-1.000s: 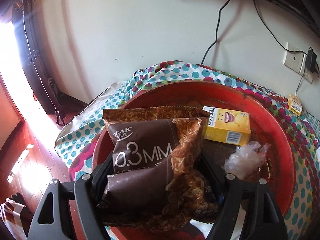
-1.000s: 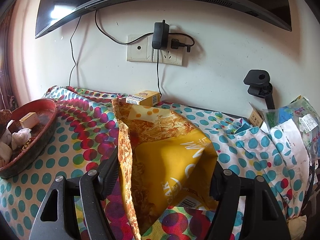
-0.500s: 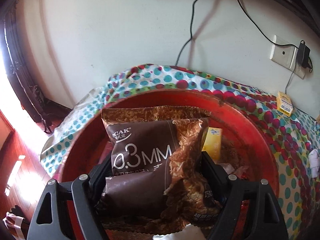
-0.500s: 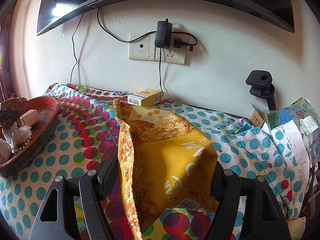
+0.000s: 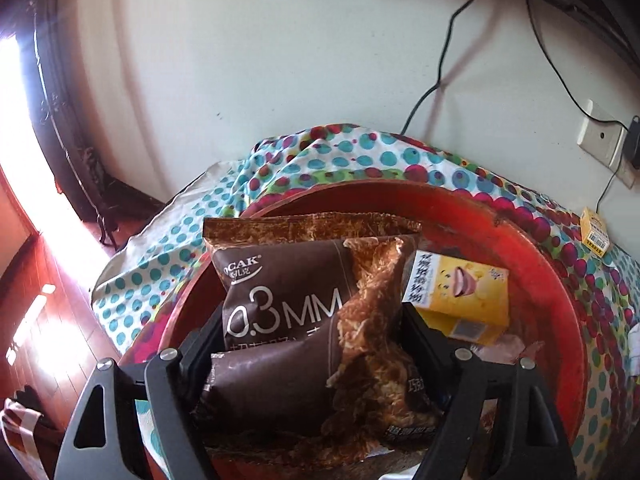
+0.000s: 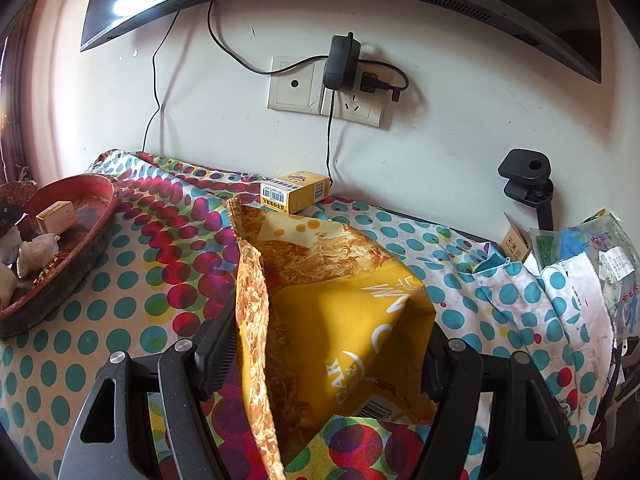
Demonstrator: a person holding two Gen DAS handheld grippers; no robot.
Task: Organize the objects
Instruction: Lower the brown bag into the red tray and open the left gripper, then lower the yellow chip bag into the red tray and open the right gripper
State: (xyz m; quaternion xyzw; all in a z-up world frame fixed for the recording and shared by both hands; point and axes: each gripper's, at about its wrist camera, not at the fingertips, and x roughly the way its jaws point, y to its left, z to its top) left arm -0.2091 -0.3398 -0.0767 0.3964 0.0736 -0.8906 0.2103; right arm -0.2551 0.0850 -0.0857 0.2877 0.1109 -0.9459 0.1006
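Your left gripper point(image 5: 312, 344) clamps a brown snack packet point(image 5: 304, 320), its fingers point(image 5: 204, 344) pressed to both sides. The packet's long axis runs up the frame, its sealed top edge pointing away from you, over the red bowl point(image 5: 552, 304) where a yellow box point(image 5: 460, 292) lies at centre right. Your right gripper point(image 6: 328, 348) grips a yellow snack packet point(image 6: 340, 320) the same way, long axis up the frame and leaning slightly left, above the polka-dot counter point(image 6: 168, 272). A small yellow carton point(image 6: 296, 192) sits by the wall, below the wall socket point(image 6: 328, 96).
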